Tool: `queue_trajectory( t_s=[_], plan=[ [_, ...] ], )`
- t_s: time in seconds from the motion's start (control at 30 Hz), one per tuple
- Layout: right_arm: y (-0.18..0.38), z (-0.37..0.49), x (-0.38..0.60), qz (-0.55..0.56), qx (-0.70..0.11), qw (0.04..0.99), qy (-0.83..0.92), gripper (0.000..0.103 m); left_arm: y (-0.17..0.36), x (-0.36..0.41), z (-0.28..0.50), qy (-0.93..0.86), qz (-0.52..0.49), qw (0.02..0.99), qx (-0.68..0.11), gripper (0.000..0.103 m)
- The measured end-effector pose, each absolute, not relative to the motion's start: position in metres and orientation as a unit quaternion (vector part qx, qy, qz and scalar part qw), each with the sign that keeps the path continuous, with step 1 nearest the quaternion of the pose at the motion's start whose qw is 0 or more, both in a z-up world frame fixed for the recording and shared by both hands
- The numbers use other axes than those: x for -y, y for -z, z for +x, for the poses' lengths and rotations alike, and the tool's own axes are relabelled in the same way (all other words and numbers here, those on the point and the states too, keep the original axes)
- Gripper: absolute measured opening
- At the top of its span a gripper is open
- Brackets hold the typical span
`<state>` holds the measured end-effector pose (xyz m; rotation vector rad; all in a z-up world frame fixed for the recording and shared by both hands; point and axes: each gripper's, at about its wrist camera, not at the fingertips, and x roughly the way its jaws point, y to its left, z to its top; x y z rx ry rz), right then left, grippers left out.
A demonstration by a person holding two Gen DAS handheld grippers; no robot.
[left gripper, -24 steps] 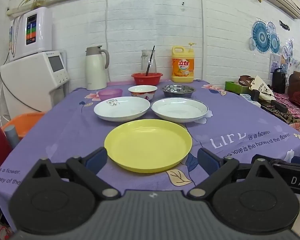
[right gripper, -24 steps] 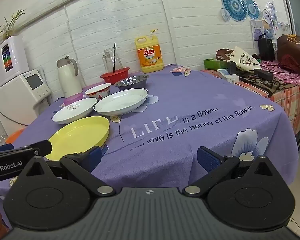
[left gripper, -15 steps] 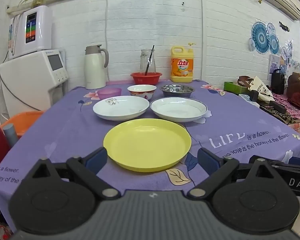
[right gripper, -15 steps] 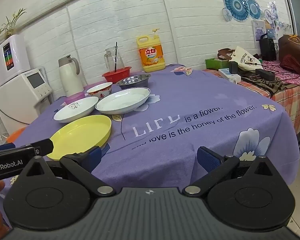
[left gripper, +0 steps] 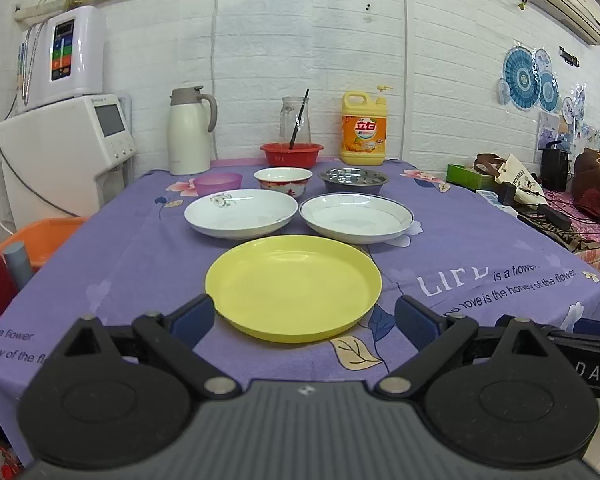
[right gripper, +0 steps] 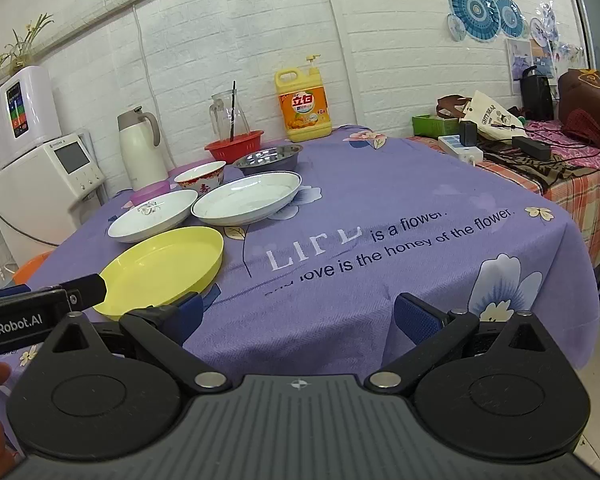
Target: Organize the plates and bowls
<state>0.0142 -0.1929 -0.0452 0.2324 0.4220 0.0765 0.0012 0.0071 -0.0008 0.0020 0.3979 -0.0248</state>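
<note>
Yellow plate (left gripper: 293, 287) beside "LIFE"-like lettering (left gripper: 452, 282)

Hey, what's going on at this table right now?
A person holds two grippers at the near edge of a purple-clothed table. Both the left gripper and the right gripper are open and empty. The yellow plate, two white plates and the bowls behind them sit untouched, nothing stacked yet.

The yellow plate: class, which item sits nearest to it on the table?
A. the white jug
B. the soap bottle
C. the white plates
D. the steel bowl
C: the two white plates lie just behind the yellow plate, while the steel bowl, soap bottle and white jug stand farther back.
</note>
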Motion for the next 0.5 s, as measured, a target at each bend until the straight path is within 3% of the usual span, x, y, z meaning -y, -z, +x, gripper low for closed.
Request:
queue_trajectory(
  t_s=[0.5],
  plan=[
    [0.0469, 0.0172, 0.1935, 0.110, -0.213, 0.970, -0.037, 0.103, -0.0015, -0.0084, 0.0013, 0.019, -0.009, 0.980, -0.197, 0.096]
  ],
)
